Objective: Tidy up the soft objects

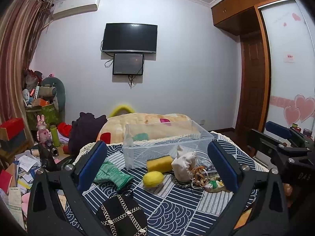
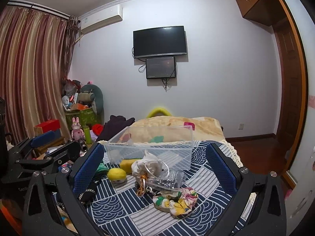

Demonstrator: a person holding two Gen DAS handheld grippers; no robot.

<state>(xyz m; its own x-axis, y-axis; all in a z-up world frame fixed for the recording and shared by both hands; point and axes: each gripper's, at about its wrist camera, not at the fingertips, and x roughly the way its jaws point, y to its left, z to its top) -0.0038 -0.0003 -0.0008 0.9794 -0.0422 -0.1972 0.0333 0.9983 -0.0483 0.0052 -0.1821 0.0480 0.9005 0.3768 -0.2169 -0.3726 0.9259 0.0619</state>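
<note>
A clear plastic bin [image 1: 167,143] [image 2: 151,147] stands empty on the patterned cloth. In front of it lie a yellow sponge [image 1: 159,163] [image 2: 126,165], a yellow felt ball [image 1: 153,179] [image 2: 117,174], a white cloth pouch [image 1: 184,167] [image 2: 146,168], a green knit glove [image 1: 111,174], a floral scrunchie [image 2: 175,201] and a black chain-trimmed bag [image 1: 123,214]. My left gripper [image 1: 157,169] is open above the cloth, holding nothing. My right gripper [image 2: 155,167] is open too, and empty.
Bracelets and a bag of trinkets [image 2: 167,181] lie by the pouch. A folded beige blanket [image 1: 149,125] sits behind the bin. A cluttered table with a pink rabbit figure [image 1: 43,130] and papers stands at the left. The bed edge drops to a wooden floor [image 2: 259,155] at right.
</note>
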